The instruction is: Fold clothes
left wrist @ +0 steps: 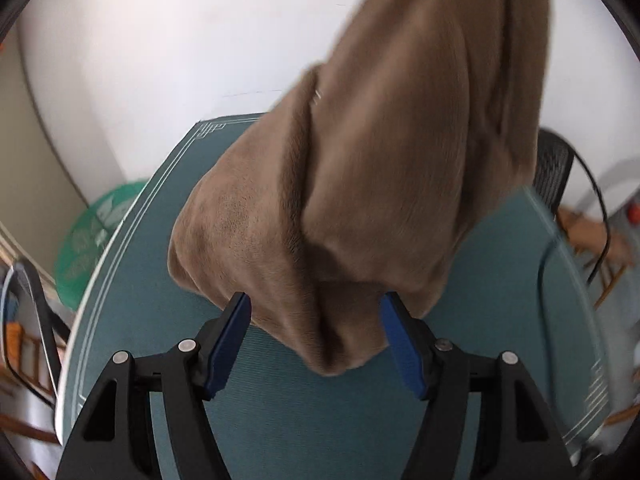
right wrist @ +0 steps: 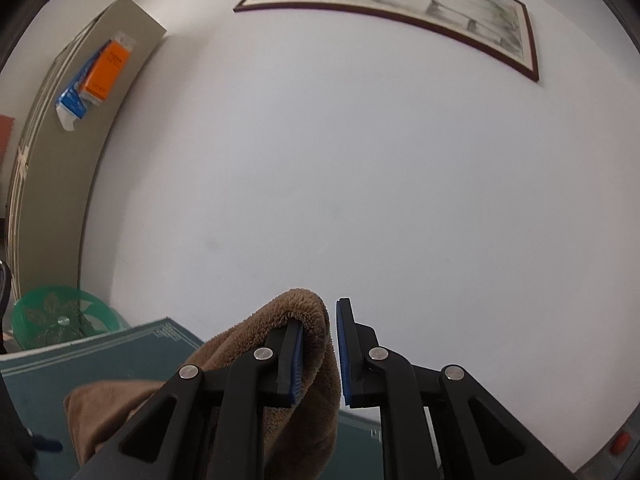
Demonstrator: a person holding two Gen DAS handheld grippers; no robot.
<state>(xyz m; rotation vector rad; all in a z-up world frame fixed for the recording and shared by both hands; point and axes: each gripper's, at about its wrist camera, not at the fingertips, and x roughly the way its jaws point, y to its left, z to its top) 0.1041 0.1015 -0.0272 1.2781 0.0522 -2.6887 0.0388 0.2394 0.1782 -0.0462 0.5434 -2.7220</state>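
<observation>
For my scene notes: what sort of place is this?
Probably a room in a home: a framed landscape painting hangs on the white wall, wooden chairs stand nearby, and a teal bordered tablecloth covers the table.

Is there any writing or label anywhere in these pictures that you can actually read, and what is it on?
Orange box on the cabinet: dark print, too blurred to read.
Blue packet beside it: pale marks, too small to read.
Green round object beside the table: white markings, unreadable.
Brown cloth and framed picture: no text visible.
</observation>
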